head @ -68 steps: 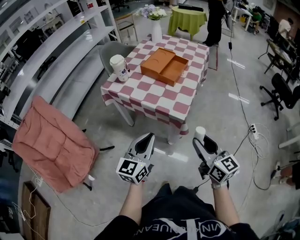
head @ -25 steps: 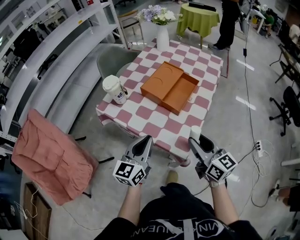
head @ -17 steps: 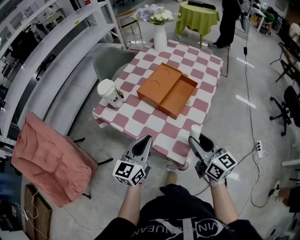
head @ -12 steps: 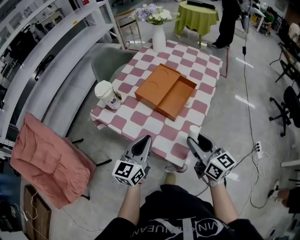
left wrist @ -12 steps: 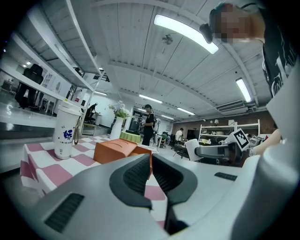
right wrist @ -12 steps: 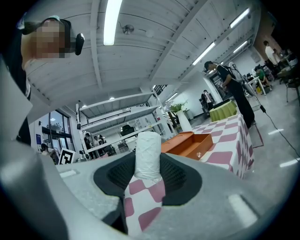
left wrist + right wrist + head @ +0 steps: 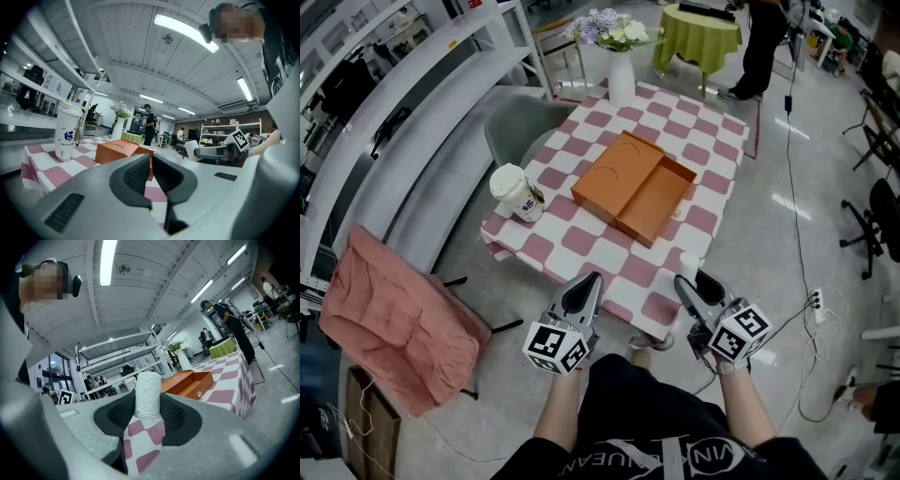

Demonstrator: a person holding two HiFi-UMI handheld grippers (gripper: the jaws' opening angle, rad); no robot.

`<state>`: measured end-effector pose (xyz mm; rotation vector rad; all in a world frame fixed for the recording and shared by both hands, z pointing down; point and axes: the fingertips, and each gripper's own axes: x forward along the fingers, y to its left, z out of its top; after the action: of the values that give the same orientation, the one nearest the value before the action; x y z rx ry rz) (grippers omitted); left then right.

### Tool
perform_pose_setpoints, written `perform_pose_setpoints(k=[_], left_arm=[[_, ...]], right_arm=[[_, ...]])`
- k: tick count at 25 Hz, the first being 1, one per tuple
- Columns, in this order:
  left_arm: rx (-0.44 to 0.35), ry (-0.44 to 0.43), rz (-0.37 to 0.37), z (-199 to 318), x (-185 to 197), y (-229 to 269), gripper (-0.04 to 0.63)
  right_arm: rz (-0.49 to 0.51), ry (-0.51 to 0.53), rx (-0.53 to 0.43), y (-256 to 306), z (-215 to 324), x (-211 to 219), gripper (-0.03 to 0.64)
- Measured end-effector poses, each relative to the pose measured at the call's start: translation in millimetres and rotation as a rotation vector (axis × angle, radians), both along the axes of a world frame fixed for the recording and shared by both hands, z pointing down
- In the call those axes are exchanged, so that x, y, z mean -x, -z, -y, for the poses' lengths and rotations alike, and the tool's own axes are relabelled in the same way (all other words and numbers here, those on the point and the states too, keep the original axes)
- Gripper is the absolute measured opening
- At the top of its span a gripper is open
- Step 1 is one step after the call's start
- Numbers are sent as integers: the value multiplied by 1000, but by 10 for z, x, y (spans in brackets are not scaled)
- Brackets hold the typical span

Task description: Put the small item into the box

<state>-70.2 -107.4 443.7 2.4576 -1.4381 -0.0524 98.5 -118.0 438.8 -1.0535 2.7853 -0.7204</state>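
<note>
An open orange box point(image 7: 633, 187) lies on the pink-and-white checked table point(image 7: 581, 242), lid part to its left. The right gripper view shows the box point(image 7: 187, 383) ahead, its inside facing me. My right gripper point(image 7: 692, 275) hovers at the table's near edge, shut on a small white cylindrical item point(image 7: 689, 266); that item point(image 7: 148, 394) stands upright between the jaws of the right gripper point(image 7: 148, 405). My left gripper point(image 7: 588, 280) is beside it, short of the table. In the left gripper view the left gripper point(image 7: 151, 159) is shut with nothing in it, and the box point(image 7: 123, 151) lies beyond.
A lidded white paper cup point(image 7: 514, 192) stands at the table's left corner. A vase of flowers point(image 7: 622, 64) is at the far edge. A grey chair point(image 7: 520, 127) is left of the table, a pink-draped chair point(image 7: 394, 319) nearer left, and white shelving point(image 7: 384, 103) along the left.
The table and box have come closer in the head view as the person walked up. Both grippers keep their pose, the right still holding the white item.
</note>
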Motion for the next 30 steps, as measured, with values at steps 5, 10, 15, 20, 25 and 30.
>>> perform_pose_setpoints(k=[5, 10, 15, 20, 25, 30], left_arm=[[3, 25, 6, -53, 117, 30, 20], [17, 33, 7, -44, 159, 5, 20], [20, 9, 1, 110, 74, -15, 20], [21, -36, -5, 366, -43, -37, 20], [30, -61, -10, 613, -94, -84, 20], [44, -83, -1, 832, -97, -161, 20]], right_arm=[[38, 7, 21, -16, 53, 84, 163], [43, 20, 37, -47, 104, 163, 163], [30, 22, 49, -88, 220, 155, 163], [18, 12, 64, -122, 391, 143, 163], [-2, 14, 80, -168, 582, 188, 163], [-35, 28, 98, -258, 736, 270, 163]])
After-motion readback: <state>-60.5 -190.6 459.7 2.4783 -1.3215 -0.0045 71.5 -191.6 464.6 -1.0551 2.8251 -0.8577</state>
